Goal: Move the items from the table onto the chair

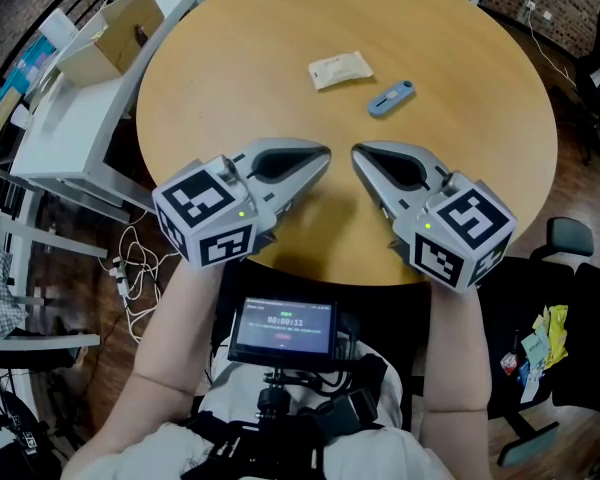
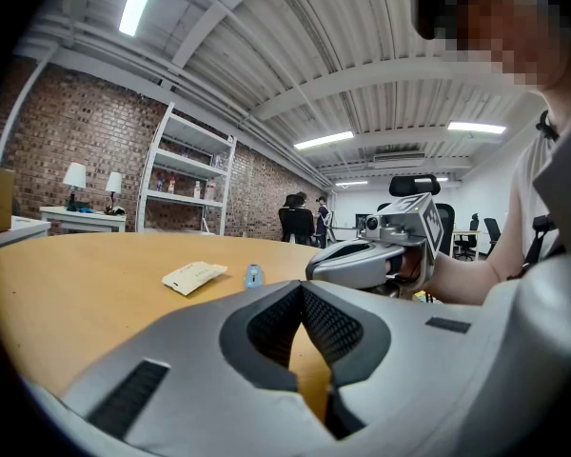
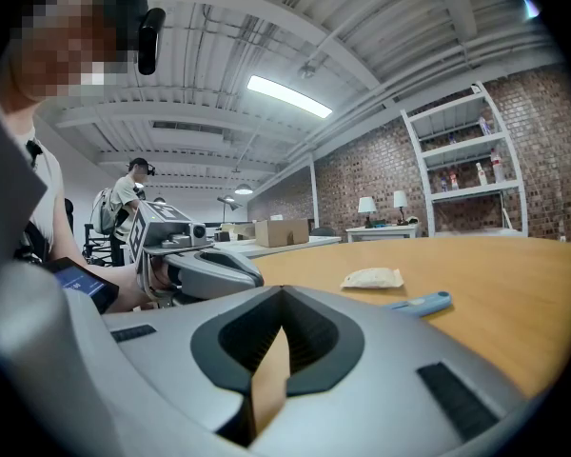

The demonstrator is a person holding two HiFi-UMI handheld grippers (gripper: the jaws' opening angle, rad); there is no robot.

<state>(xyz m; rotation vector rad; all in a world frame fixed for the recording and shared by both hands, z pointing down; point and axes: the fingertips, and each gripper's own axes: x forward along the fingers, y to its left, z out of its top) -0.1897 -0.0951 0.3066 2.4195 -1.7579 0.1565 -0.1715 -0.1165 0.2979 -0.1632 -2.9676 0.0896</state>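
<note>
Left claw (image 1: 324,154) and right claw (image 1: 358,154) are closed and empty over the table (image 1: 480,158); a packet (image 1: 340,69) and a blue cutter (image 1: 391,98) lie beyond.

brick wall (image 2: 67,141) along one side with a white shelf unit (image 2: 186,184) and two lamps (image 2: 74,174) beside it, strip lights (image 3: 287,96) on the ceiling, white desk (image 1: 70,128) holding a cardboard box (image 1: 115,33).

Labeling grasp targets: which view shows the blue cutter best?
Head view: the blue cutter lies fully in sight from above on the table, near the white packet. The right gripper view shows the blue cutter low and side-on; the left gripper view only end-on and tiny.
</note>
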